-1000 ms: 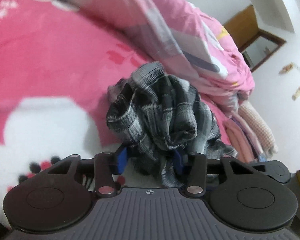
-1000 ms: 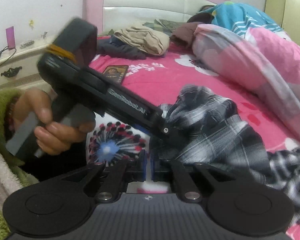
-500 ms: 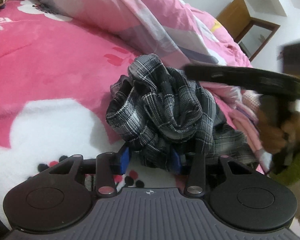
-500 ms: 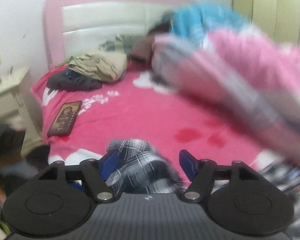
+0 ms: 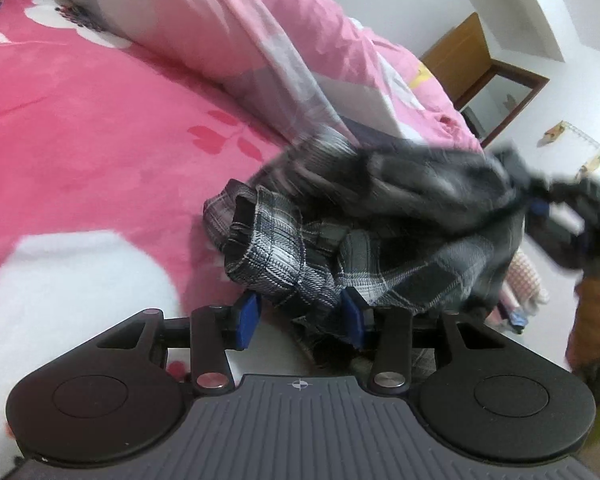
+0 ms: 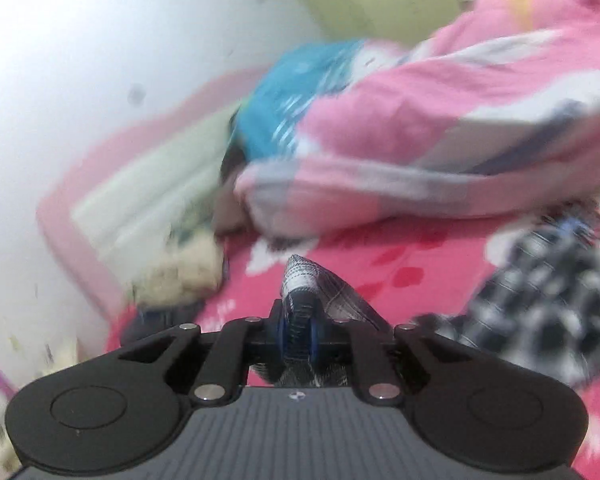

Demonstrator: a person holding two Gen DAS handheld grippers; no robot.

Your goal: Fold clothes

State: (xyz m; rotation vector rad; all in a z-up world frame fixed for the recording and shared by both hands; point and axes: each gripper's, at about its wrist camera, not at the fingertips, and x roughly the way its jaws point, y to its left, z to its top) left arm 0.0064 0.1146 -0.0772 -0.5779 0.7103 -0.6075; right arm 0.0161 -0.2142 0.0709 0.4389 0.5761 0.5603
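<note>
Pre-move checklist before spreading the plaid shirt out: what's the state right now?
1. right gripper clamped on plaid shirt: ok, jaws just closed on a fold.
2. left gripper gripping shirt: cannot tell, cloth sits between the pads but contact is unclear.
3. Shirt untangled: not ok, bunched.
4. Which part each gripper has: cannot tell.
5. Bare bed sheet to lay it on: ok.
6. Image sharp: not ok, right wrist view blurred.

Left gripper (image 5: 300,318), jaws partly apart, grips a bunched fold of plaid shirt (image 5: 364,248). Right gripper (image 6: 298,334), rolled sideways, has just closed its jaws, pinching a fold of the same shirt, blurred at three o'clock in the left view.
</note>
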